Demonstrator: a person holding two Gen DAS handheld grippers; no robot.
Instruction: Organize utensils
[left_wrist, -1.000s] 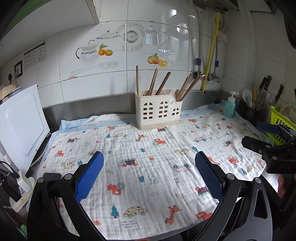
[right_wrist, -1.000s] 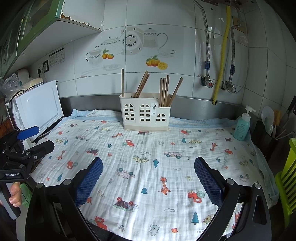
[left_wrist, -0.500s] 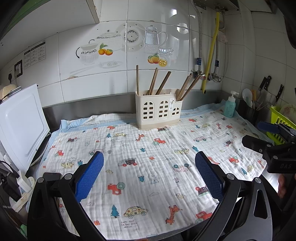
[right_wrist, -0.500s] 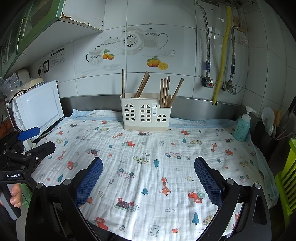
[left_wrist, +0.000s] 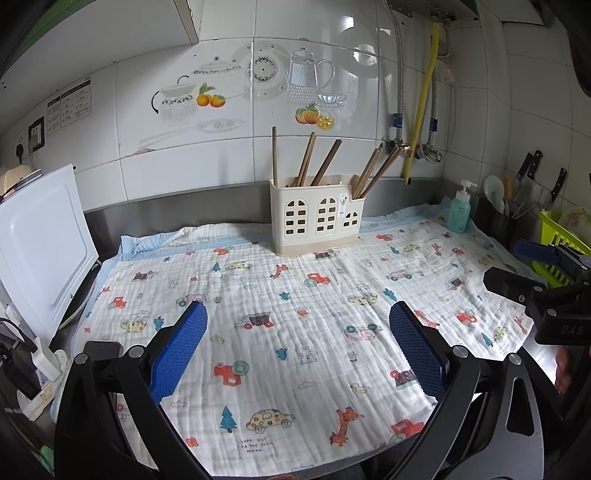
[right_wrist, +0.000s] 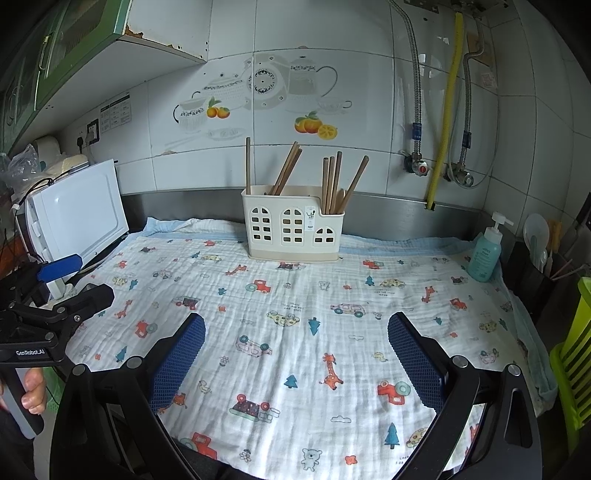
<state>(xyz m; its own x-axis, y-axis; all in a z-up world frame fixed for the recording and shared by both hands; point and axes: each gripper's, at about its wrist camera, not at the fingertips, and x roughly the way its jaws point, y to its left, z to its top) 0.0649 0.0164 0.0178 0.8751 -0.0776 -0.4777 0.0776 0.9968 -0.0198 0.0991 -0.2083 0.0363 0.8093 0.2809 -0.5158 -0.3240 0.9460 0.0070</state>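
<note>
A cream utensil holder with arched cut-outs stands at the back of the counter; it also shows in the right wrist view. Several brown wooden chopsticks stand in it, some in the left part and some in the right part. My left gripper is open and empty, low over the near edge of the printed cloth. My right gripper is open and empty, also near the front edge. Both are well short of the holder.
A white appliance stands at the left. A teal soap bottle, a black knife and utensil block and a green rack are at the right. Each gripper shows in the other's view: the right one and the left one.
</note>
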